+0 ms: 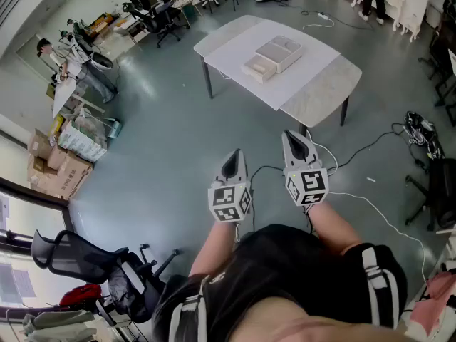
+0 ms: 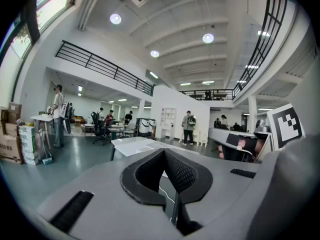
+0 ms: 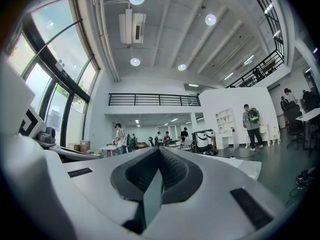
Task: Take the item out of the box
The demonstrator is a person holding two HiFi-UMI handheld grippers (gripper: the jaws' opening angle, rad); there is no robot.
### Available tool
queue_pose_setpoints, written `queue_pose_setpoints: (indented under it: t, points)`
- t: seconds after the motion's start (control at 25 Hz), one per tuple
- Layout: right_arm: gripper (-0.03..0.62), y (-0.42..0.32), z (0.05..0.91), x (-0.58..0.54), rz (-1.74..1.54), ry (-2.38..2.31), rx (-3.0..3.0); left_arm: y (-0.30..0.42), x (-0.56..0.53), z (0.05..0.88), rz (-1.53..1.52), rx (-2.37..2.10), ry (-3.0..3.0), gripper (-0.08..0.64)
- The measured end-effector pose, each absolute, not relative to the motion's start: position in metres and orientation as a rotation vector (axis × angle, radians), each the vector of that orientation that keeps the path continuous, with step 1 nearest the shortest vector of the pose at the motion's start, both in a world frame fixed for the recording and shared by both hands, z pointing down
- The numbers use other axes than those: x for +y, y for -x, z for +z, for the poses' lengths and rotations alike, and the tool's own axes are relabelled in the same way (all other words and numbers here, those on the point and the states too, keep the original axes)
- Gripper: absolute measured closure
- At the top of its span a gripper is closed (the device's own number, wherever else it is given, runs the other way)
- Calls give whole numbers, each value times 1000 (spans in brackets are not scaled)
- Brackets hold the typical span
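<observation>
Both tongs are clenched on nothing: left tongs (image 1: 235,155) and right tongs (image 1: 292,137). The box (image 1: 274,55) sits well ahead of them on a table (image 1: 324,95). Best to step close first, then spread the jaws. The box is flat, pale, rectangular and matte; its item doesn't show.

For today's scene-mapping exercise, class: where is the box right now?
Head view, top centre: the box sits on the white table, well ahead of the left gripper and right gripper.
</observation>
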State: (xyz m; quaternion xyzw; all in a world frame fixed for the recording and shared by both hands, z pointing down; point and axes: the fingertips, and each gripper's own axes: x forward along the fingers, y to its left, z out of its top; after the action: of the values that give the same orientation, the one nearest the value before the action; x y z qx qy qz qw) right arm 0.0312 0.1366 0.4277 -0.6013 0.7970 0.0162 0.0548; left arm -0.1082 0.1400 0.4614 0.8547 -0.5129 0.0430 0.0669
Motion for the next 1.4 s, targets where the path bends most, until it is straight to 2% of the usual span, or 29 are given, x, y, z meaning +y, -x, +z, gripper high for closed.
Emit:
queue_pose_setpoints:
  t: [0.96, 1.4]
  points:
    - [580, -91, 436, 165, 31, 1817, 2423, 46, 170, 470, 147, -1566, -2573, 549]
    - [580, -97, 440, 129, 80, 1817, 2439, 43, 132, 469, 98, -1583, -2594, 549]
